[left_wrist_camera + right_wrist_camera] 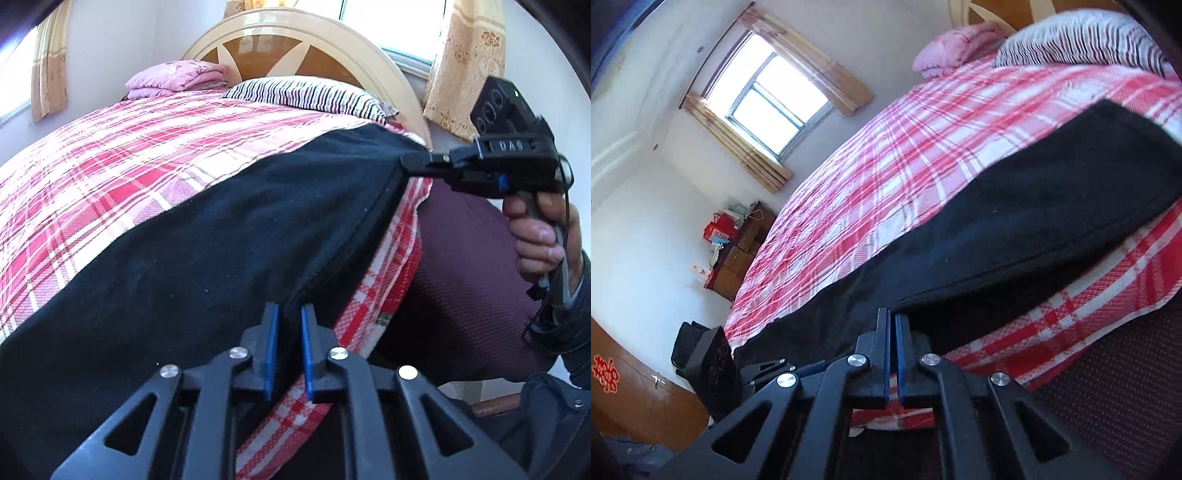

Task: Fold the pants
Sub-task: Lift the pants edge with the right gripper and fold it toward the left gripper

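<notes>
Black pants (207, 221) between level tongs (290, 317)

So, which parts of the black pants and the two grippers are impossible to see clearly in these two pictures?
- Left wrist view: the near end of the pants is hidden behind the left gripper.
- Left wrist view: the right gripper shows only side-on, so its grip on the edge cannot be confirmed there.
- Right wrist view: the far end of the pants is cut off by the lens edge.
- Right wrist view: the left gripper is mostly blocked by the right gripper.
</notes>
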### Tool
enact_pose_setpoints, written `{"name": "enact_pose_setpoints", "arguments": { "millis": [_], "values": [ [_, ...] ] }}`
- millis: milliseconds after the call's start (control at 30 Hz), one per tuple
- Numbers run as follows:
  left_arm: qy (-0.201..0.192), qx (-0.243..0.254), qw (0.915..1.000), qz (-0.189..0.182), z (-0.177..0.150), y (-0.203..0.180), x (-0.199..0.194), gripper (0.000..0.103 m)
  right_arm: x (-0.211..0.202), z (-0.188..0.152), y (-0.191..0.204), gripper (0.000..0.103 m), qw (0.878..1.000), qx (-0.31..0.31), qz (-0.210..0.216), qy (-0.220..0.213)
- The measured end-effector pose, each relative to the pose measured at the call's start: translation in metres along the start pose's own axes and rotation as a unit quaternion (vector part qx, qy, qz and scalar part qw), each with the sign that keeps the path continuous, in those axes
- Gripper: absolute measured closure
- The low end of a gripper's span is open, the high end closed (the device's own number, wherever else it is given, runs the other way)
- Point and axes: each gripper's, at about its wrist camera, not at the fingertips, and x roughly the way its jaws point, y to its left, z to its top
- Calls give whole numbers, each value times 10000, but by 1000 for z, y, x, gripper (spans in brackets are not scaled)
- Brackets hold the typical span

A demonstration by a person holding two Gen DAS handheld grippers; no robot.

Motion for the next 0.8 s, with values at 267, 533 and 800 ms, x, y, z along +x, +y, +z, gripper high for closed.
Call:
{"name": "enact_pose_setpoints", "arguments": {
  "millis": [267, 533, 800],
  "values": [
    [265, 164, 9995, 38, -6, -7, 7, 90, 17, -13, -24, 101, 9985, 26, -318, 450],
    [-81, -227, 9996, 139, 0, 9, -12, 65, -22, -4, -10, 98, 9951, -414, -895, -75],
    [29, -558, 9974, 459, -7, 27, -7, 61, -9, 13, 2, 97, 9949, -738, -687, -54]
  ]
}}
